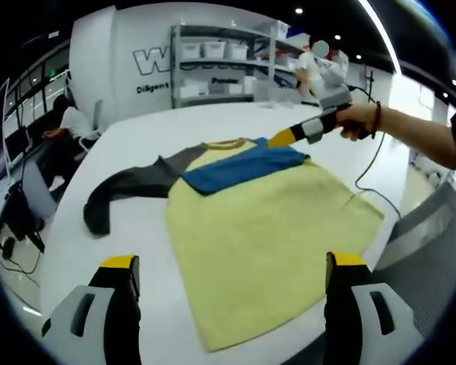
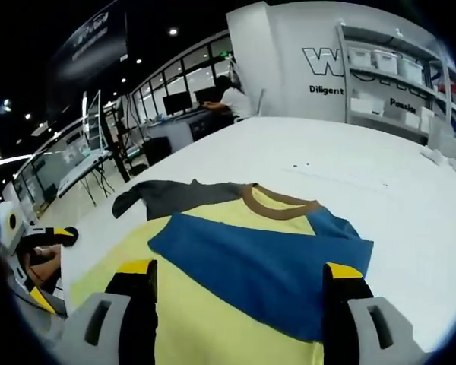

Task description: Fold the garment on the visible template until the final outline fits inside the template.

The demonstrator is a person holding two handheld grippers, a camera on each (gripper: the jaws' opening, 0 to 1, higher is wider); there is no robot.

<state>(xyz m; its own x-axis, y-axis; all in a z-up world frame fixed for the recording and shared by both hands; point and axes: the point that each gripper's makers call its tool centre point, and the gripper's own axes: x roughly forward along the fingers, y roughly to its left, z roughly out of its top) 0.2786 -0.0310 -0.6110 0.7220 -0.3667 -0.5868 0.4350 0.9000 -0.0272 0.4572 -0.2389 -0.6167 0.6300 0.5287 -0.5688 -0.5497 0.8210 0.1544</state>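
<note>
garment (image 1: 266,228), a yellow shirt with a brown collar (image 2: 277,201), lies flat on the white table (image 1: 197,125), and everything else is placed from it here. a blue sleeve (image 1: 243,169) is folded across its chest just below the collar, while the dark grey sleeve (image 1: 125,188) stretches away from the shoulder on the far side of the shirt, out onto bare tabletop. in the right gripper view the same blue sleeve (image 2: 266,266) covers most of the upper shirt, the grey sleeve (image 2: 171,196) trailing off beyond it.

left gripper (image 1: 232,293) hangs over the hem end of the shirt, its jaws spread wide with nothing between them. right gripper (image 2: 239,304) sits above the chest, jaws likewise parted and empty in its own view; in the left gripper view it (image 1: 277,138) reaches in at the blue sleeve's outer end near the collar, held by a person's hand (image 1: 359,120), and its tips seem to touch the cloth, though that is hard to make out.

beyond the collar end of the shirt stand shelves (image 1: 220,65) with white bins, and a seated person (image 1: 70,125) is off past the grey sleeve.
</note>
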